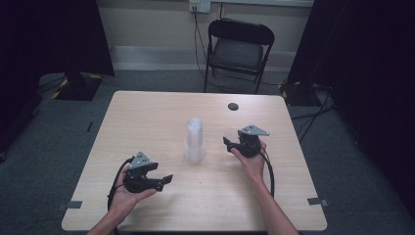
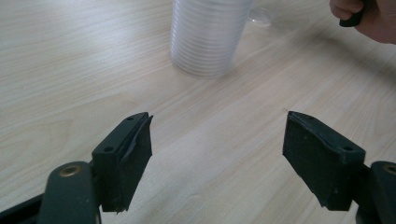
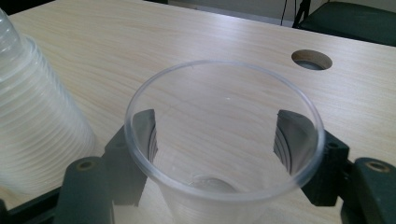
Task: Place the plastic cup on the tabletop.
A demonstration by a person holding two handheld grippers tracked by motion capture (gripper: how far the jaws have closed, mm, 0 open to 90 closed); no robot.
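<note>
Right tongs clasped a single clear plastic cup beside the stack.

Nearest, the left tongs [image 1: 164, 180] lay low over the tabletop [image 1: 147, 112], jaws spread wide and empty. Farther on, the right tongs [image 3: 215, 144] gripped the clear plastic cup [image 3: 224, 140] upright by its sides, just right of the stack of clear cups [image 1: 195, 141]; beyond, a cable hole [image 1: 233, 106].
</note>
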